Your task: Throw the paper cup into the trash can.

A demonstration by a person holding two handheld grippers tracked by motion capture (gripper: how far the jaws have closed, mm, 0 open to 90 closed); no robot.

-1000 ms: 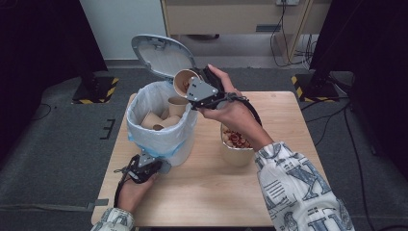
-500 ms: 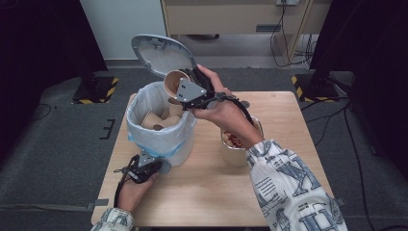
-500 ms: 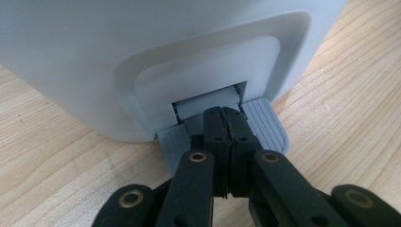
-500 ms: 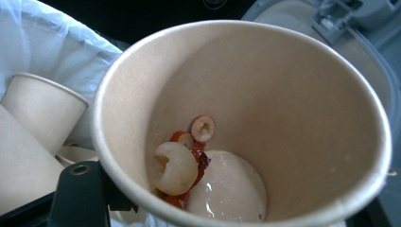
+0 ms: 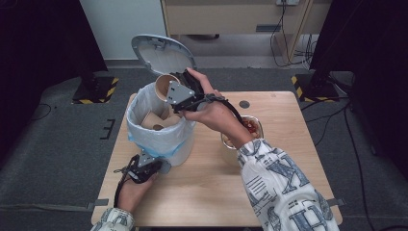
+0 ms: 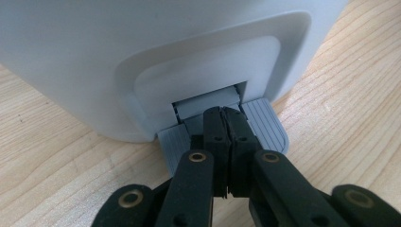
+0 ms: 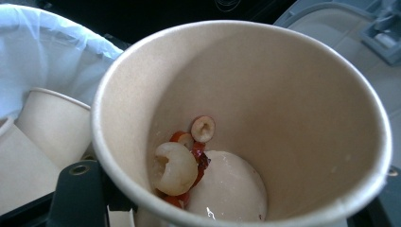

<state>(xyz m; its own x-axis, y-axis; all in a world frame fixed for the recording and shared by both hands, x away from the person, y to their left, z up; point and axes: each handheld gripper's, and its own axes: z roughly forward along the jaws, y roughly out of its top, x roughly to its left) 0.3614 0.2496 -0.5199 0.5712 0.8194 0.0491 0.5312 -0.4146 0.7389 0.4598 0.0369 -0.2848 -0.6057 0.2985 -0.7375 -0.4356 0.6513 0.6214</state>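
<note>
Right tongs [image 5: 174, 92] clamped on the rim of a tan paper cup [image 5: 166, 85], held tipped on its side over the white pedal bin [image 5: 180, 149], mouth facing left in the high view. One black tong finger [image 7: 78, 189] shows outside the cup wall in the right gripper view. Cup contents: a pale round fruit piece [image 7: 176, 168], a small sliced ring [image 7: 203, 128], red bits [image 7: 198, 158], all stuck low against the inner wall near the base.

Bin lined with a pale blue plastic bag [image 5: 159, 137] folded over the rim. Grey hinged lid [image 5: 161, 53] stands open, tilted back behind the cup. Several more tan paper cups [image 5: 156, 122] already lie inside the bag; the right gripper view shows two of them [image 7: 52, 123] at left, under the bag edge.

Left tongs [image 5: 153, 166] together, nothing between them, tips pressed down on the grey ribbed foot pedal [image 6: 265, 125] at the bin's base. Left hand [image 5: 132, 190] rests on the light wooden surface [image 5: 211, 192] in front of the bin.

Clear round bowl with red food [image 5: 250, 127] sits on the surface right of the bin, partly hidden by the right forearm in a patterned white sleeve [image 5: 279, 187].
</note>
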